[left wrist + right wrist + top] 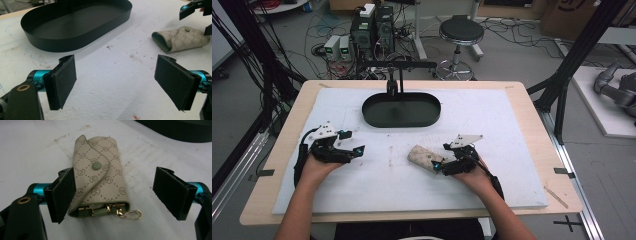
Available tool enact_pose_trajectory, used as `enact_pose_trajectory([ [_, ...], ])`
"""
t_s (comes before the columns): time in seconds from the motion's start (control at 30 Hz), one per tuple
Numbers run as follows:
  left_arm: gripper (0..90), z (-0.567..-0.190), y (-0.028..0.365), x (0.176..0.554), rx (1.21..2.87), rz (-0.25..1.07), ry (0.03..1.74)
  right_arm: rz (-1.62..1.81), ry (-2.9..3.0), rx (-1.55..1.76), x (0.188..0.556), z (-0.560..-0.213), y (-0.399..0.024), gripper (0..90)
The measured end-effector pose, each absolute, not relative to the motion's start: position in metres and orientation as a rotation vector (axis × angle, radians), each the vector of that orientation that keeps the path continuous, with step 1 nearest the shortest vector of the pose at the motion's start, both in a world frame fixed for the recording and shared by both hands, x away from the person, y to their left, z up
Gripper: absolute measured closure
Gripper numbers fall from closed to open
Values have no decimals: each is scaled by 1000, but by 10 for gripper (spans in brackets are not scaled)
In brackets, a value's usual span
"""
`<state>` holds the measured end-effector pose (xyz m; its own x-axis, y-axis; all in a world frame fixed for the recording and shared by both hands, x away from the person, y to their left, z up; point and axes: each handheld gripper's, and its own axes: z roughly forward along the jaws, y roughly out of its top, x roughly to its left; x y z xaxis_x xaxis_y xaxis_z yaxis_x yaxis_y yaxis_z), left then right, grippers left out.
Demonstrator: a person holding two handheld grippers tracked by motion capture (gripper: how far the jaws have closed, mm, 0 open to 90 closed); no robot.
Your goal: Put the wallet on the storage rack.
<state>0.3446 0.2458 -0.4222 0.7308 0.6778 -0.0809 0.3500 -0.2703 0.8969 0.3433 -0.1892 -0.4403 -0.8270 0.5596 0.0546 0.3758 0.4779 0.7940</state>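
Key pouch point(98, 187), beige with a printed monogram pattern, a green snap and a gold clasp at its near end, lies flat on the white foam mat point(492, 120) between the wide-spread jaws of the right gripper point(120, 195), close against the left-hand pad while the right-hand pad stands well apart from it. Neither pad presses the pouch, so the grasp looks lined up but not yet made. Seen from the high view, the right gripper point(439, 165) sits at the pouch's point(423, 158) near end, with the person's hand behind it. The left gripper point(116, 82) also stands with its jaws wide and holds nothing; bare mat lies between its pads, and the pouch point(181, 38) rests ahead and to the right of them. A black oval tray point(75, 42), with nothing in it, sits ahead and to the left of those jaws, farther up the mat. Judged from this, the work is at its start: the pouch remains to be gripped and lifted, and the tray seems its likely destination.
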Motion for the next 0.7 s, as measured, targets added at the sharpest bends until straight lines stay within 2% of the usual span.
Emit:
enact_pose_trajectory([
  [0.7,178,-424,242,345,1905,388,794,1053,2650,714,339,-452,-165,204],
])
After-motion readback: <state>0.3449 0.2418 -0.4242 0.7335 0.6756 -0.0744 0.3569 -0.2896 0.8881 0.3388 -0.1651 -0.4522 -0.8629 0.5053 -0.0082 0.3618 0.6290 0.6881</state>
